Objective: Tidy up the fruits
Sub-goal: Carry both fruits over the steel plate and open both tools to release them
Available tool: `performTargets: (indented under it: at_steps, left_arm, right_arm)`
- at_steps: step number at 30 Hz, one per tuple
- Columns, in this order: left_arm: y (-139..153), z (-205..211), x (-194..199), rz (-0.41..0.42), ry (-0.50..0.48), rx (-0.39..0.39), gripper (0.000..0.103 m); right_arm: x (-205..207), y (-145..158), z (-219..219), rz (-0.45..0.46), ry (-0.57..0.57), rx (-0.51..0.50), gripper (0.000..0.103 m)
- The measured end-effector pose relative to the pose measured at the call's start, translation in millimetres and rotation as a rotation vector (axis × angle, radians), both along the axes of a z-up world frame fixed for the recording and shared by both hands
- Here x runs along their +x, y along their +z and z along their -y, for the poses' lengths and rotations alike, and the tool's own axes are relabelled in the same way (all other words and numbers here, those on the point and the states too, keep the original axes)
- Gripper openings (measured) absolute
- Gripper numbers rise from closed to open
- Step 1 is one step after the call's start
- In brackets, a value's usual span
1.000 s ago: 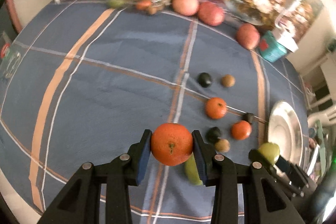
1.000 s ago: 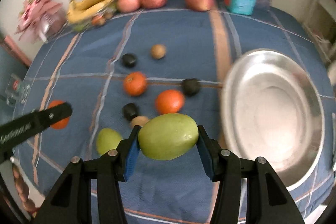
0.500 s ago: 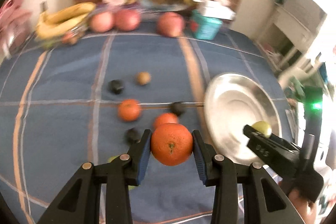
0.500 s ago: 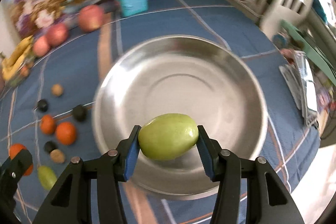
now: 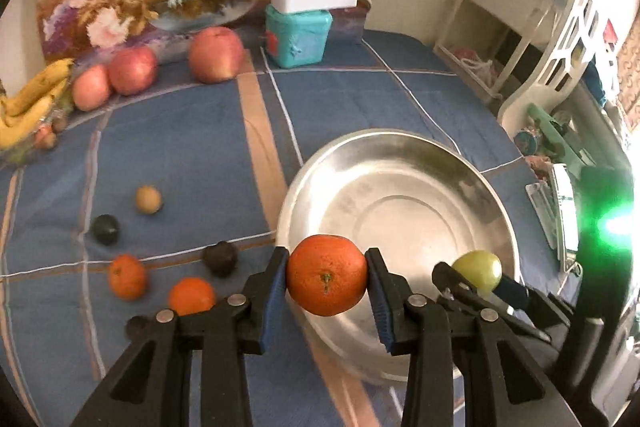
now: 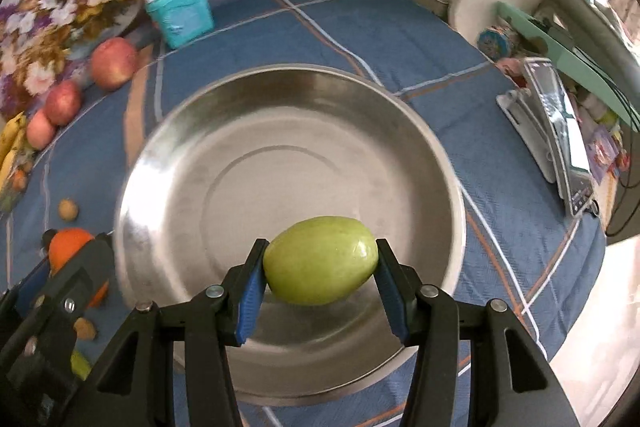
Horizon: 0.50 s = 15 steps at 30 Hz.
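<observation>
Left gripper [image 5: 327,277] jaws squeeze round orange mandarin [image 5: 327,275] above near-left rim of big shiny metal bowl [image 6: 424,131]. Right gripper [image 6: 320,269] jaws squeeze smooth green oval fruit [image 6: 320,260] over bowl. Nothing in bowl yet. Small fruits [image 5: 127,275] wait left on blue checked worktop [image 5: 168,155].

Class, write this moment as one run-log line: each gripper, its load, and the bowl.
left gripper: shut on orange | right gripper: shut on green fruit | steel bowl: empty
</observation>
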State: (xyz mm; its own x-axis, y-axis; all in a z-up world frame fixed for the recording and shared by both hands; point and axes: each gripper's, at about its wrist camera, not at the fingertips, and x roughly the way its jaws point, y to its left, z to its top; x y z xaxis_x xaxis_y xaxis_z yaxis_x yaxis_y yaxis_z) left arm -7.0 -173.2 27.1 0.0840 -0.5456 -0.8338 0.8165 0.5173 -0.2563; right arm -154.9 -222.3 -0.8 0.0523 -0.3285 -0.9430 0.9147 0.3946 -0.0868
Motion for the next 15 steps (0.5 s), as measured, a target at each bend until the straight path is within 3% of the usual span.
performTargets:
  at_steps: [10, 14, 15]
  left_arm:
    - [-21, 22, -3, -0.040, -0.030, 0.015, 0.043]
    - [-22, 17, 2, -0.060, -0.009, 0.008, 0.062]
    - [-22, 15, 3, -0.069, -0.008, 0.001, 0.062]
  right_arm:
    - [-9, -17, 14, -0.038, -0.048, 0.031, 0.054]
    - [-9, -18, 15, -0.050, -0.060, 0.034, 0.054]
    - [-10, -16, 15, -0.047, -0.063, 0.027, 0.054]
